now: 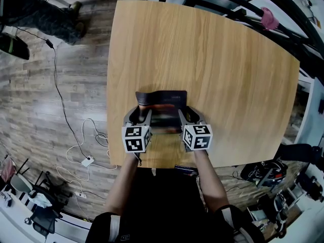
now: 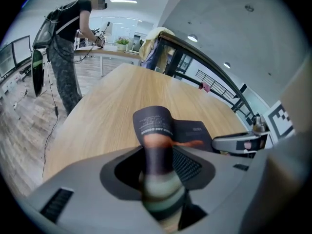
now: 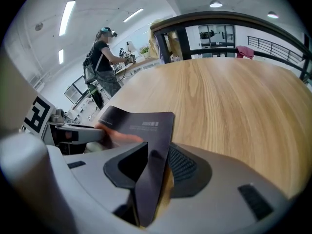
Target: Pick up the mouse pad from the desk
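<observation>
The mouse pad [image 1: 162, 105] is dark with pale print and a reddish band, and it spans the gap between my two grippers near the front edge of the wooden desk [image 1: 202, 49]. My left gripper [image 1: 144, 111] is shut on its left edge; in the left gripper view the pad [image 2: 153, 123] curls up out of the jaws [image 2: 158, 165]. My right gripper [image 1: 185, 113] is shut on the right edge, where the pad [image 3: 141, 126] stands on edge between the jaws [image 3: 153, 172]. The pad's far edge lifts off the wood. Each gripper shows in the other's view: the right one [image 2: 239, 141] and the left one [image 3: 73, 133].
A person [image 1: 45, 14] stands beyond the desk's far left corner. Cables and a white adapter [image 1: 87, 161] lie on the floor to the left. Dark railings with a pink item [image 1: 269, 19] run at the far right. Chairs and gear crowd the lower corners.
</observation>
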Demonstrator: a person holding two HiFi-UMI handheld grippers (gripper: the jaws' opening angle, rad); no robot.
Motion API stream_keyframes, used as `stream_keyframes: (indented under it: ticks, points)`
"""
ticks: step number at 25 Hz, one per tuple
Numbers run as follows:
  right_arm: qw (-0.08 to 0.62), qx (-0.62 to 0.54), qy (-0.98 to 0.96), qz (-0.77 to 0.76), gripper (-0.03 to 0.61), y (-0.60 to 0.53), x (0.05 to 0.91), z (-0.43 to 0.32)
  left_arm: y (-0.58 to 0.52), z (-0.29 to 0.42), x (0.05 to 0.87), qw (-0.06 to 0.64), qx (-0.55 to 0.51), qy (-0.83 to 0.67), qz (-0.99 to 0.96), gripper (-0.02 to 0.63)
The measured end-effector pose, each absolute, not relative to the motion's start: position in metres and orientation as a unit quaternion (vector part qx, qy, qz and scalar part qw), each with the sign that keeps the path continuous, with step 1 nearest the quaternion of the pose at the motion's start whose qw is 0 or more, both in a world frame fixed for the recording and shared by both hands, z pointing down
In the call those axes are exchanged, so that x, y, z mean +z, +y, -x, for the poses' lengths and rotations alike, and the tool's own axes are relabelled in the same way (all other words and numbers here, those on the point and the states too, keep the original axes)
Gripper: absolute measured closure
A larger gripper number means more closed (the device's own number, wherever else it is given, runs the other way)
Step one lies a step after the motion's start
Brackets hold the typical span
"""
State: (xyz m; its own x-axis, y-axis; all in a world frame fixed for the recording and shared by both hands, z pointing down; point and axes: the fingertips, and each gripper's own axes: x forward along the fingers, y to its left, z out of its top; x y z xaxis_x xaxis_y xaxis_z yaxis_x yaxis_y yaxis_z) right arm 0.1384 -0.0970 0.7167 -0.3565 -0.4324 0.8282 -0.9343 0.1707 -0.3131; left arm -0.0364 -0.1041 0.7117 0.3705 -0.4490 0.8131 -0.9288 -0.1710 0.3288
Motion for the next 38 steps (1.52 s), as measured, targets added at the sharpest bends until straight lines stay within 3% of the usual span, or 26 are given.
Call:
stream_keyframes:
  ticks: [19,38]
  points:
    - [0.291,0.409,-0.715,-0.487,0.434,-0.091,0.696,-0.13,-0.091,0.034,0.697,0.438,0.251,-0.466,-0.726,0.489]
    - [0.271,0.392,-0.717,-0.509,0.439,-0.063,0.655,-0.116,-0.075,0.046,0.645,0.389,0.226,-0.47,-0.76,0.531]
